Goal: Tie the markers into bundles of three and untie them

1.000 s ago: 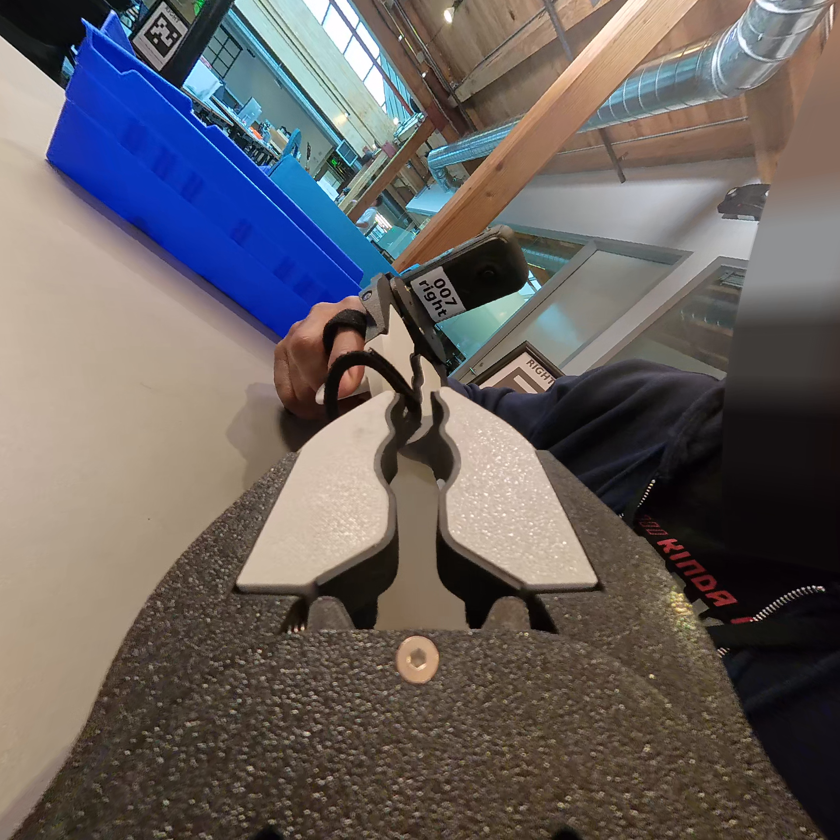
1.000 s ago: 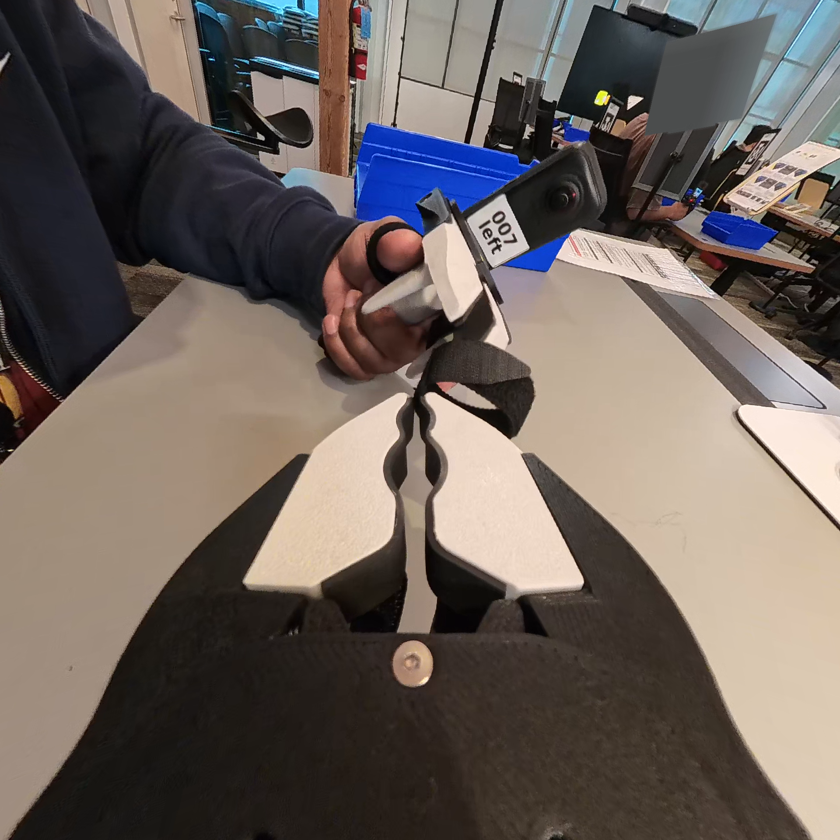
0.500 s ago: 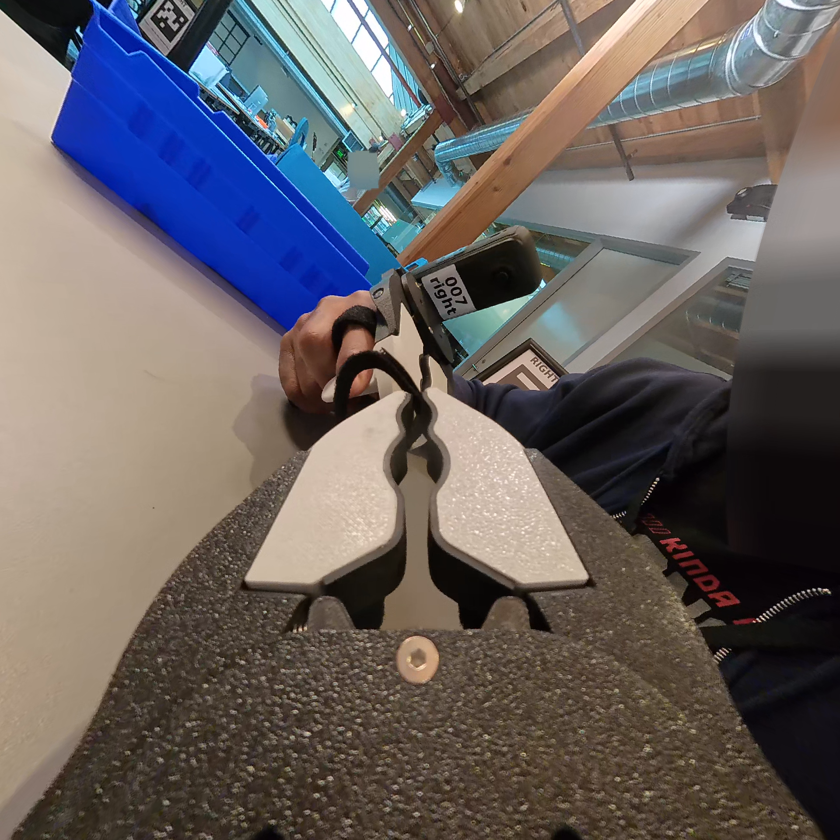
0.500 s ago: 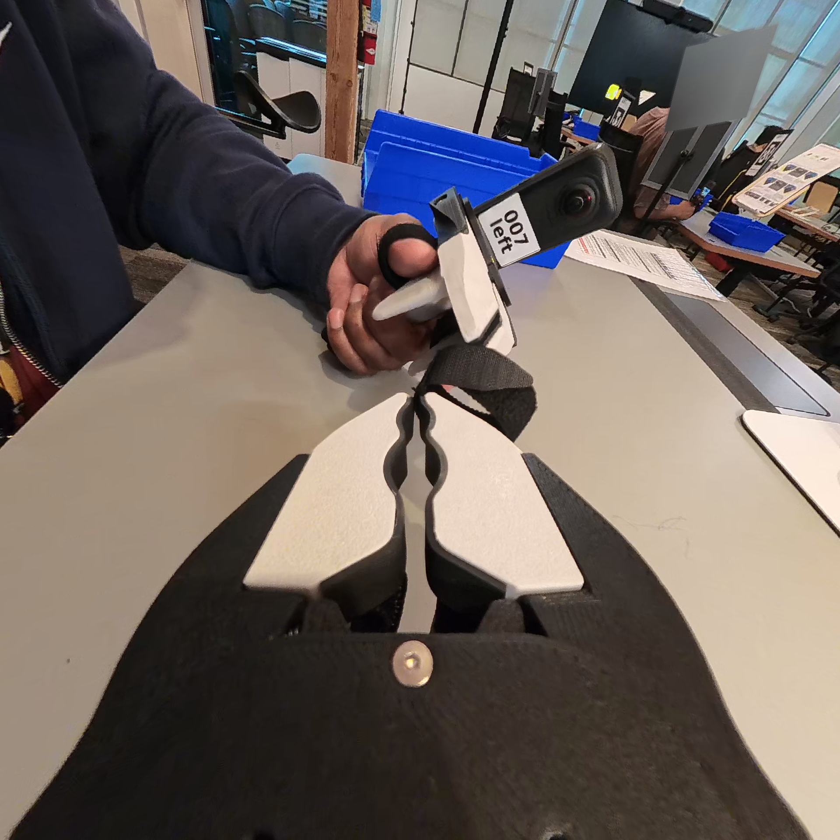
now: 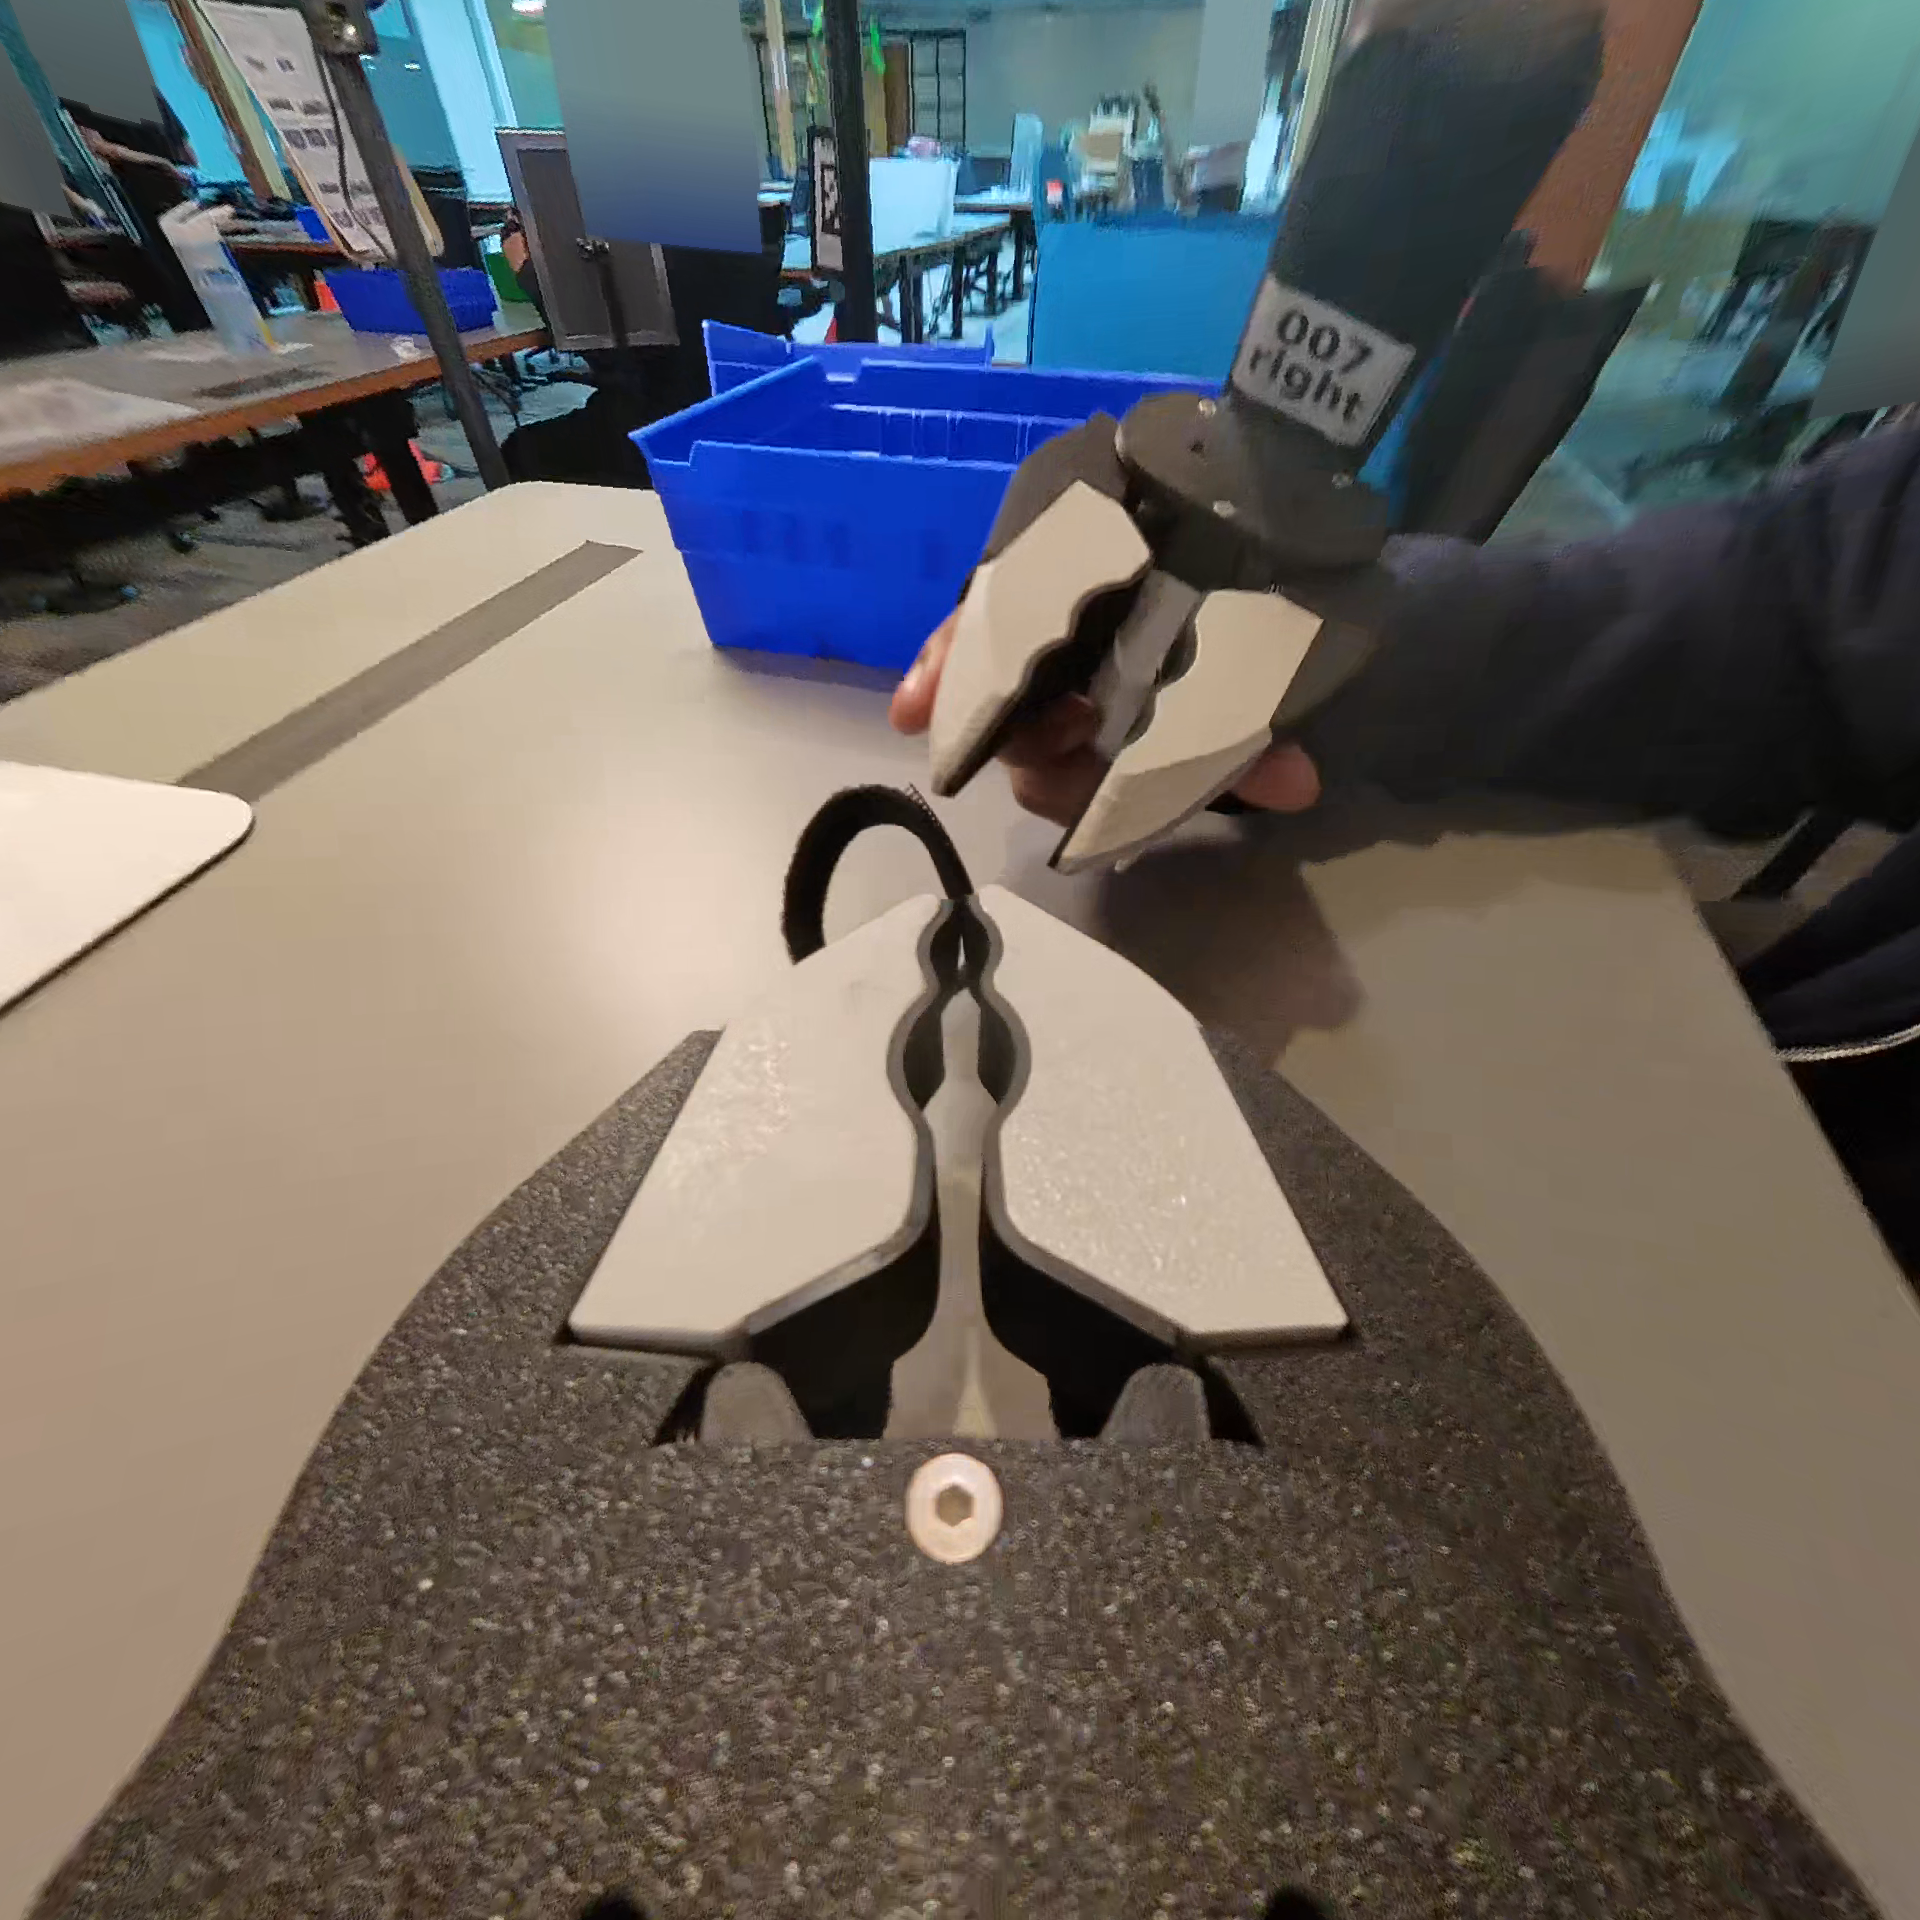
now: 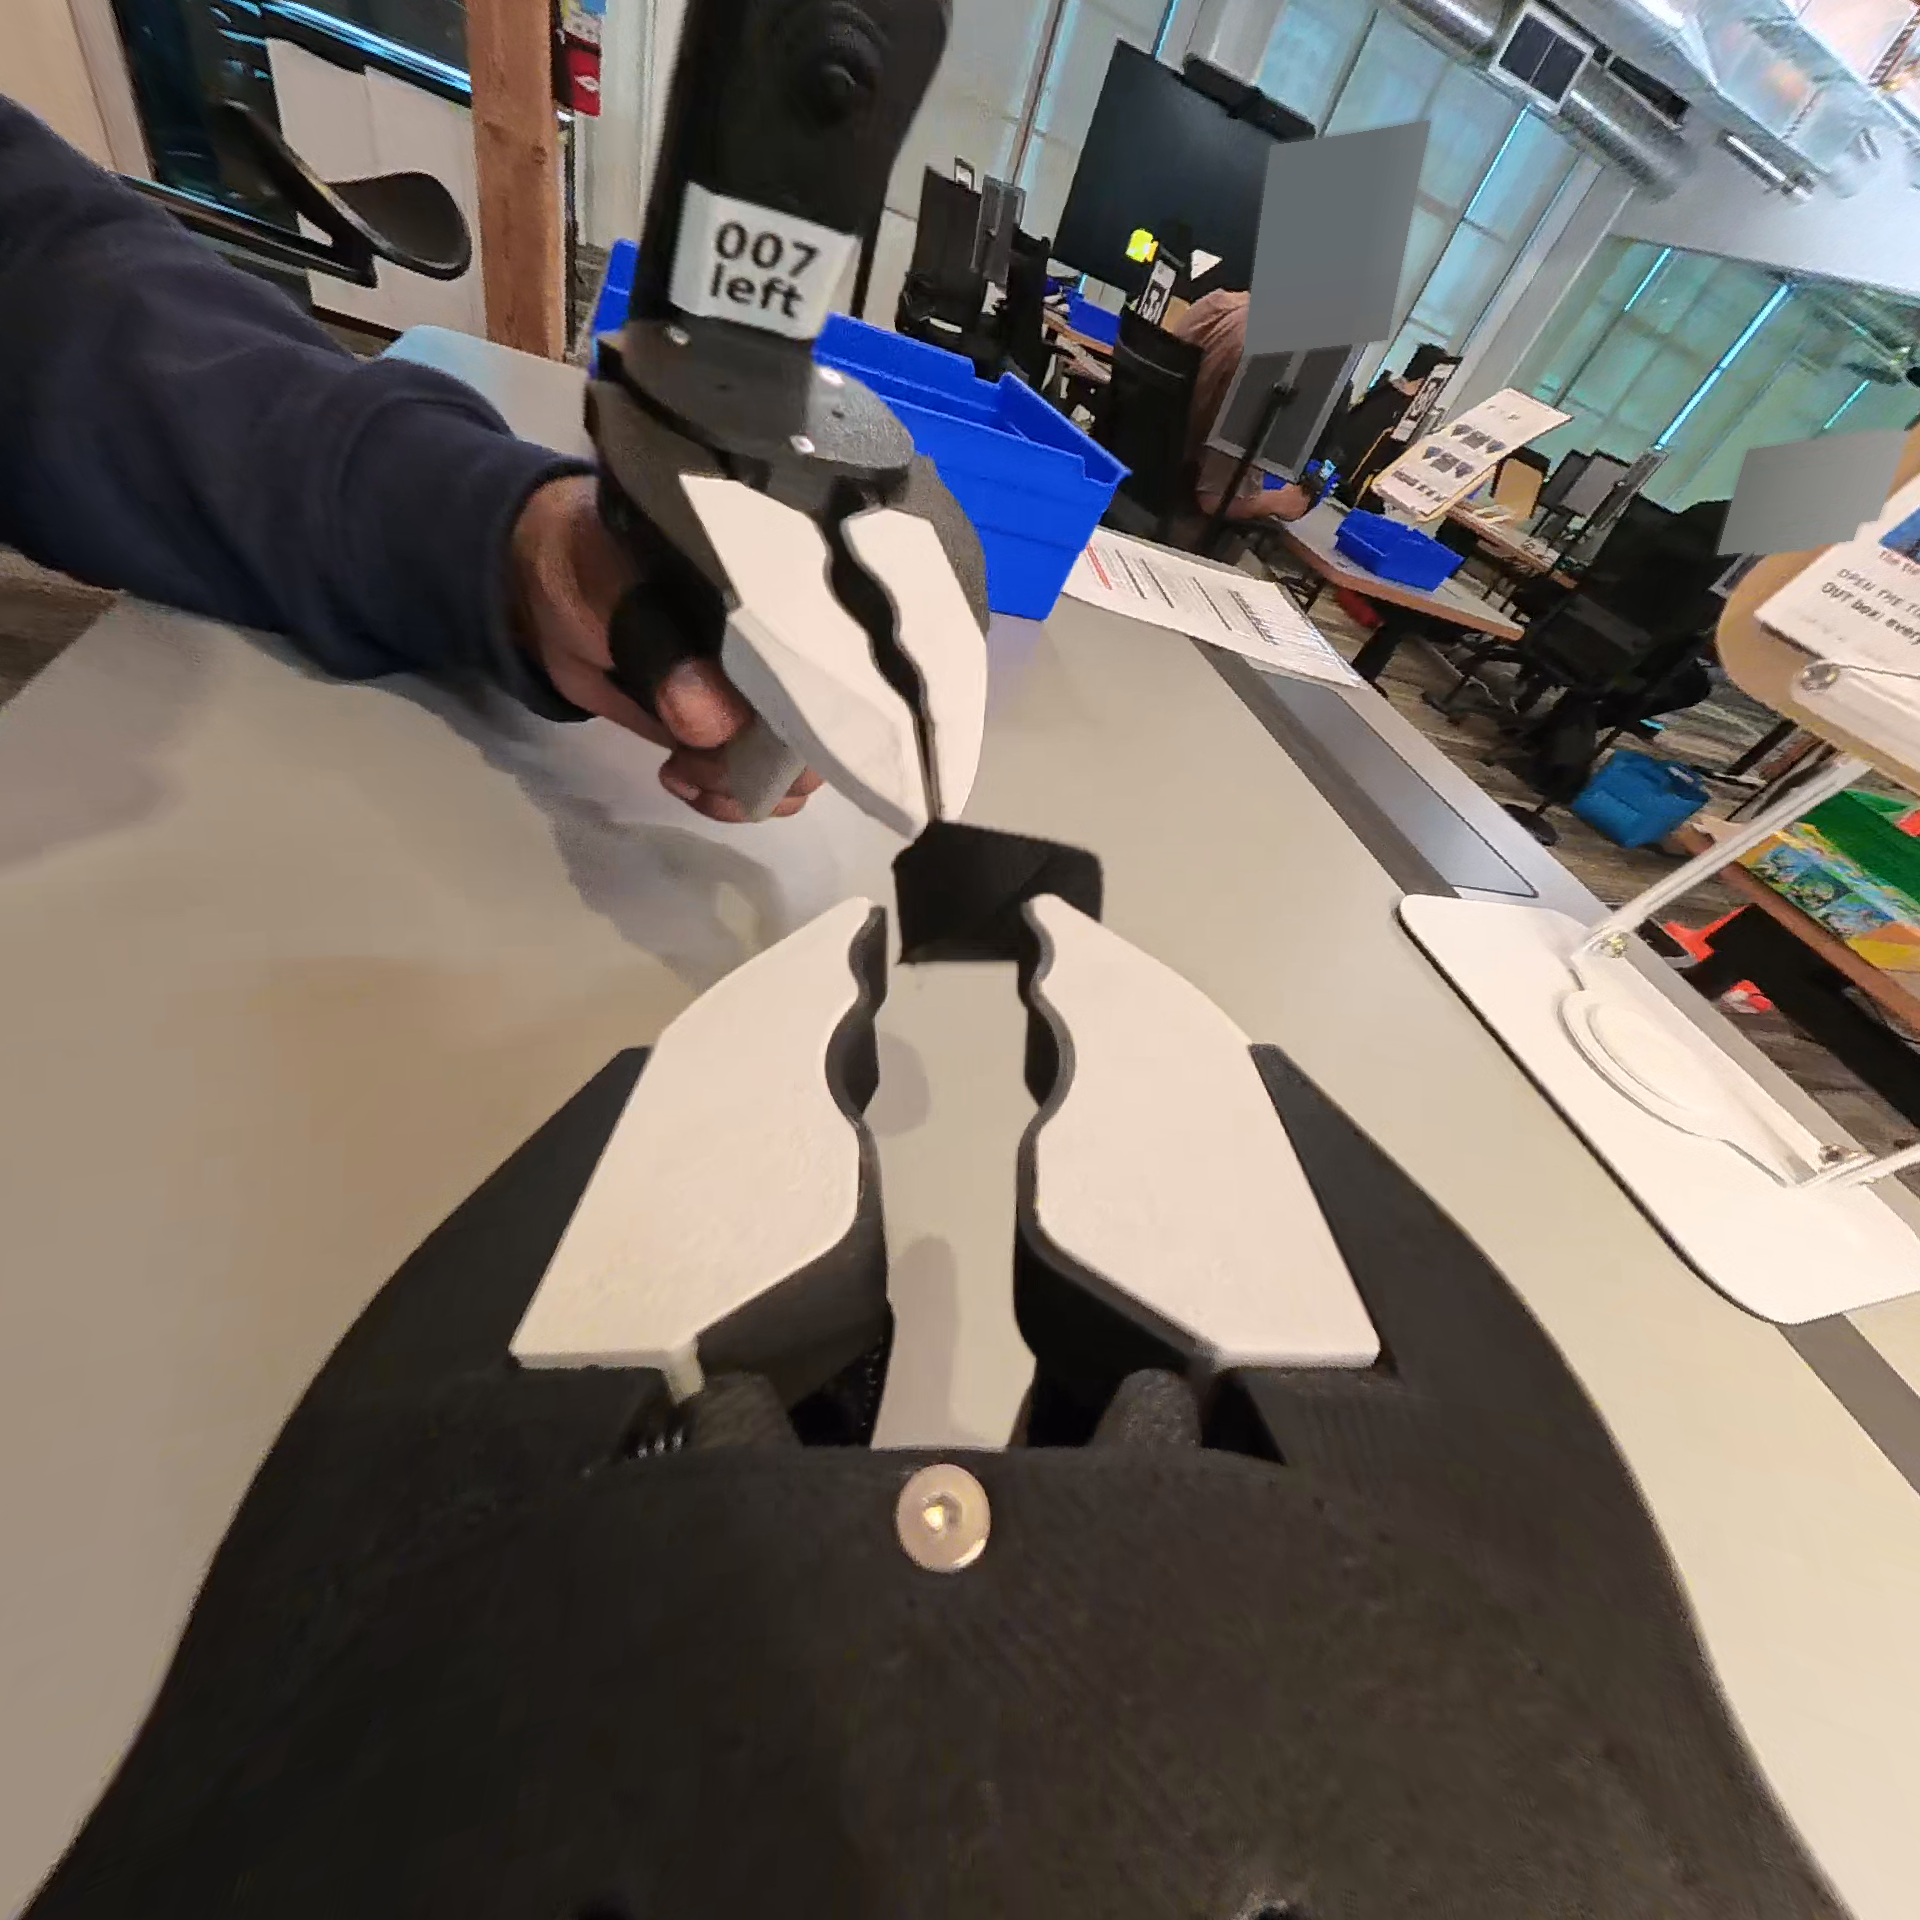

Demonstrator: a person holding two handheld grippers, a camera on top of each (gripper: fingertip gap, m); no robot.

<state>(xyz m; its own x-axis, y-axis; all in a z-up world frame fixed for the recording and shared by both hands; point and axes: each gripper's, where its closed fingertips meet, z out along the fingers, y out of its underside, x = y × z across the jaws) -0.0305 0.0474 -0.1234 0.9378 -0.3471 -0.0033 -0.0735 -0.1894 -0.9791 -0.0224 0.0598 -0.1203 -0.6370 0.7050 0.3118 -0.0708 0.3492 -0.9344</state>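
Pinching one end of the black strap [image 5: 831, 852] in my left gripper [image 5: 961, 920], jaws clamped, strap arching above the grey table [image 5: 468, 935], my right gripper [image 6: 954, 914] spread wide, grasping nothing, blue bin [image 5: 862, 520] behind.

1. The flat grey tabletop [image 5: 468, 1039] lies bare to the near left of the black fabric strap [image 5: 862, 847].
2. The stacked blue plastic bins [image 5: 883, 520] block the far edge.
3. A white rounded base plate [image 6: 1662, 1122] carrying a clear stand occupies the table's side.
4. A printed paper sheet [image 6: 1205, 613] lies flat beside the bins.
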